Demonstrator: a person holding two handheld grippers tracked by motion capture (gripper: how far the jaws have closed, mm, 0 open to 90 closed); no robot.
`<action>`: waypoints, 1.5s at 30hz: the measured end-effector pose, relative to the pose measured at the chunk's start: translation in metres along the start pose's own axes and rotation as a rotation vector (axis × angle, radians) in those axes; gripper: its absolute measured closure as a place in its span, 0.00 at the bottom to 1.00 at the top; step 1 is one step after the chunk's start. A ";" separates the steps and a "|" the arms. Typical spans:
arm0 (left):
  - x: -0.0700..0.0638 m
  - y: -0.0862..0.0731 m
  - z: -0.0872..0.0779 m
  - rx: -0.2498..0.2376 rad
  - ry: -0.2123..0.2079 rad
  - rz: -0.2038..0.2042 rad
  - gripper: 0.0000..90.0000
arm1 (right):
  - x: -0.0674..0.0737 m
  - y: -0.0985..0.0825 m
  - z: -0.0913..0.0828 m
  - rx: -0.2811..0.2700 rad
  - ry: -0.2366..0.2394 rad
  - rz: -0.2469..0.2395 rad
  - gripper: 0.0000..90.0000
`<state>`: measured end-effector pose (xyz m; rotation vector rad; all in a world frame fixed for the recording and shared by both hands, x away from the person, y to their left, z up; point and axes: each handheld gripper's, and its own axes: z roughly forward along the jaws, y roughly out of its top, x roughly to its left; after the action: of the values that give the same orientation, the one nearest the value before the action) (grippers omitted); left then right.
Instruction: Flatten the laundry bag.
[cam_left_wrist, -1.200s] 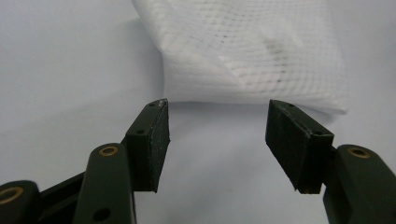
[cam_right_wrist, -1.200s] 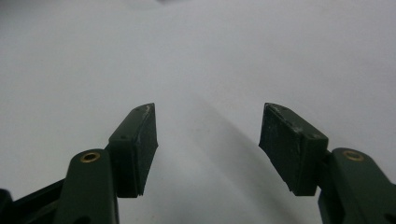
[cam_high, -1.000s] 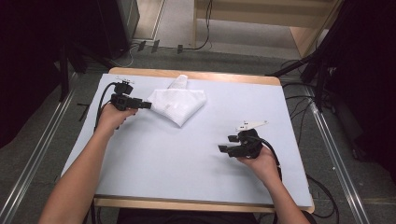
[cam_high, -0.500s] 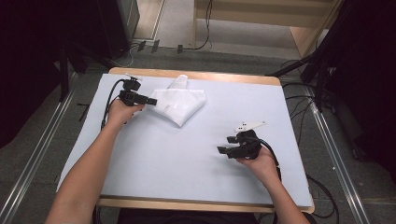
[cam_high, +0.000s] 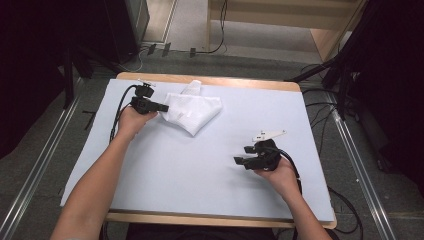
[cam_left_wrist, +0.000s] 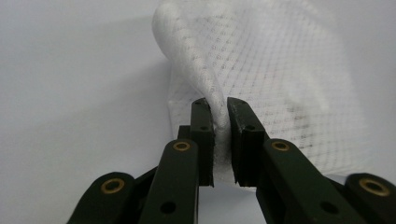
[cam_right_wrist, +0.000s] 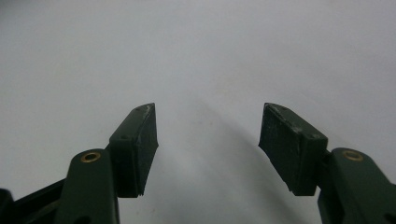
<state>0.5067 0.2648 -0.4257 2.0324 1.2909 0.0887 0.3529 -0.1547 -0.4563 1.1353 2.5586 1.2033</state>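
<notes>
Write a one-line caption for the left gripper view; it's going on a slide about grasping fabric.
Left gripper, jaws just closing, pinches a raised fold of white cloth on the table.

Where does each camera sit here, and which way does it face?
High view: above the person's side, facing forward and down on the table; both forearms show.
Left gripper view: on the left gripper, along jaws that have just closed on the white cloth.
Right gripper view: on the right gripper, jaws open over bare table.
Shared: high and left gripper views both show the cloth.
</notes>
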 end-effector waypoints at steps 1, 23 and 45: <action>-0.002 0.001 -0.005 -0.017 -0.031 -0.011 0.91 | 0.000 0.000 0.000 0.000 0.000 -0.002 0.43; -0.077 0.016 -0.026 -0.044 -0.093 0.194 1.00 | -0.002 0.000 -0.001 -0.004 -0.009 0.005 0.43; -0.152 -0.015 0.003 -0.038 -0.239 0.289 0.99 | -0.015 -0.003 -0.014 -0.023 -0.065 0.062 0.44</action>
<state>0.4206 0.1435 -0.3909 2.1112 0.8398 0.0031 0.3569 -0.1743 -0.4522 1.2367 2.4727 1.1849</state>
